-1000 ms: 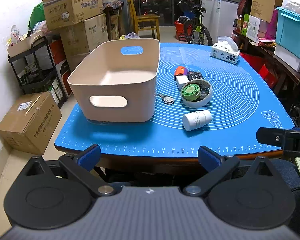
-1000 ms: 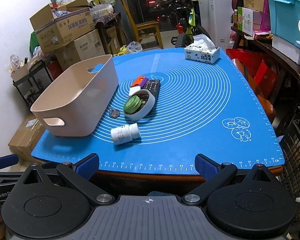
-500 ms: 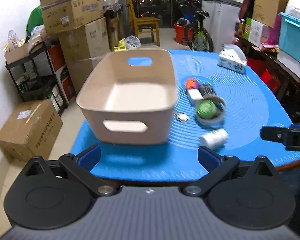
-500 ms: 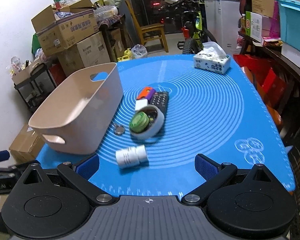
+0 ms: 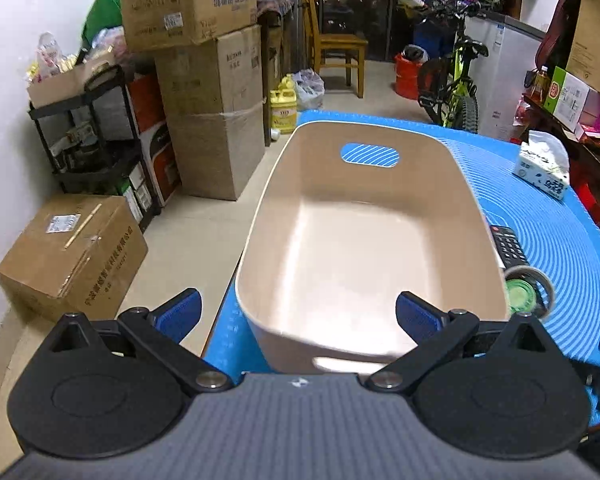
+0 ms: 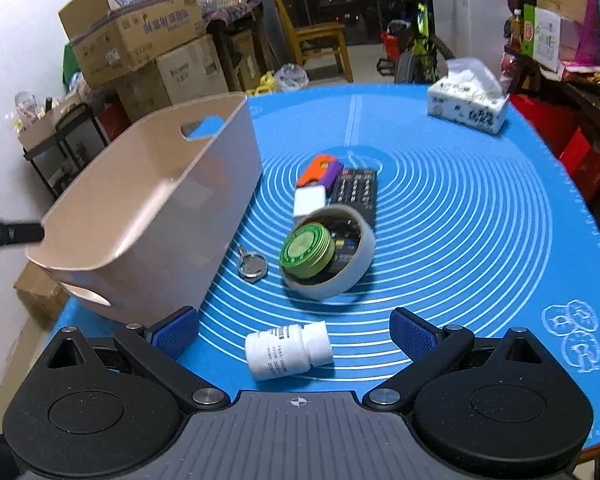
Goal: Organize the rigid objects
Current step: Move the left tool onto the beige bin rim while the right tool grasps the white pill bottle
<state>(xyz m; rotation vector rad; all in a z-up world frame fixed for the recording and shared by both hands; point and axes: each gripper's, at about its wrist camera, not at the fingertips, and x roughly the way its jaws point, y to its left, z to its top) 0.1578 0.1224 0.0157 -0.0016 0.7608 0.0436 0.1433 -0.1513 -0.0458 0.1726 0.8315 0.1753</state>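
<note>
L gripper [image 5: 298,314]: jaws spread wide, nothing between pads, hovering at near rim of beige bin [image 5: 364,240]
R gripper [image 6: 294,330]: jaws spread wide, empty, just above white pill bottle [image 6: 288,350], which lies on its side between the tips
bin: left part of blue mat [image 6: 480,208], interior bare, handle cutouts at both ends
tape roll [image 6: 330,254]: right of bin, tilted onto remote [image 6: 354,196], green tin [image 6: 308,250] inside it
key ring [image 6: 252,266]: on mat btwn bin & tape roll
white block [image 6: 309,202] + orange/purple item [image 6: 320,170]: beside remote, far side of tape roll
tissue pack [image 6: 468,102]: far right of mat, well apart from rest
</note>
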